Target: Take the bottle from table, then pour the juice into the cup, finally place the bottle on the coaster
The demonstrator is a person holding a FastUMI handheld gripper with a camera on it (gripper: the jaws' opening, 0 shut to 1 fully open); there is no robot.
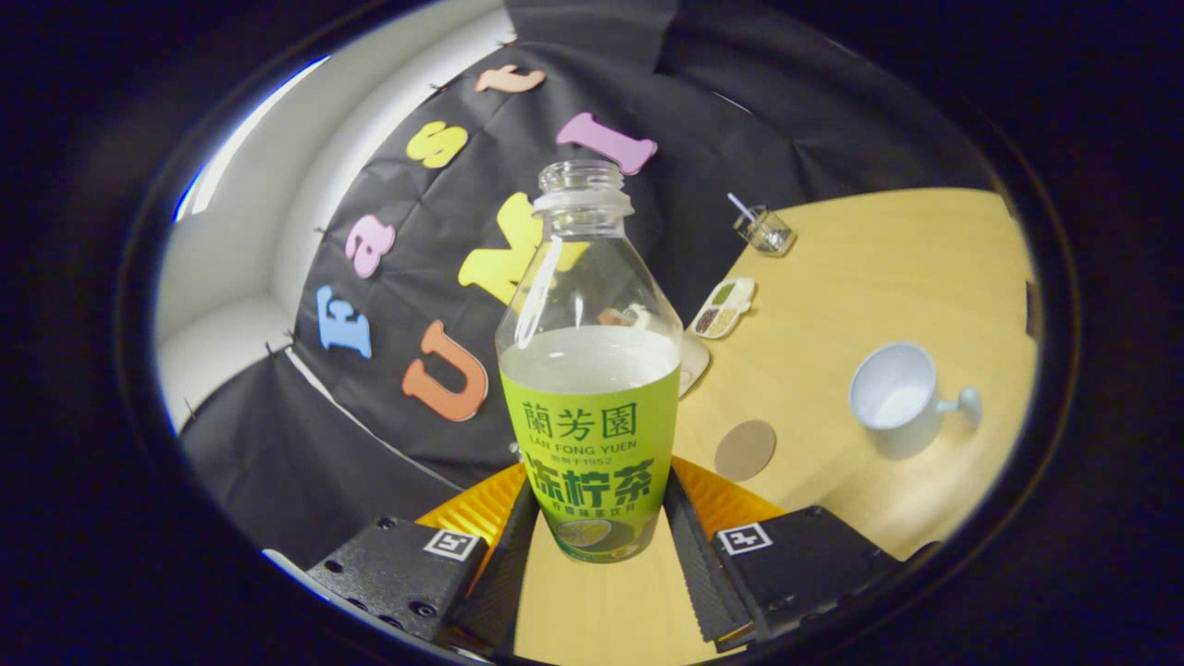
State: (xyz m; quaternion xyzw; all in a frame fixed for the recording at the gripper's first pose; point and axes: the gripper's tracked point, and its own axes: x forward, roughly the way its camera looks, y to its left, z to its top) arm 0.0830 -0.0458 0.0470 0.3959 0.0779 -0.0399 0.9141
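Table (860, 277) open beyond; tongs (599, 536) clamp bottle (592, 388), cup (895, 398) right.

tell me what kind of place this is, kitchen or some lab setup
Probably a staged recording booth, not a kitchen: black cloth hangs as the wall behind a bare wooden table, and the tool grips an open bottle near a cup and coaster.

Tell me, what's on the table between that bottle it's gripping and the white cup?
In the gripper view, a round brown coaster lies between the bottle and the cup; otherwise bare table. The gripper fingers press the bottle's sides.
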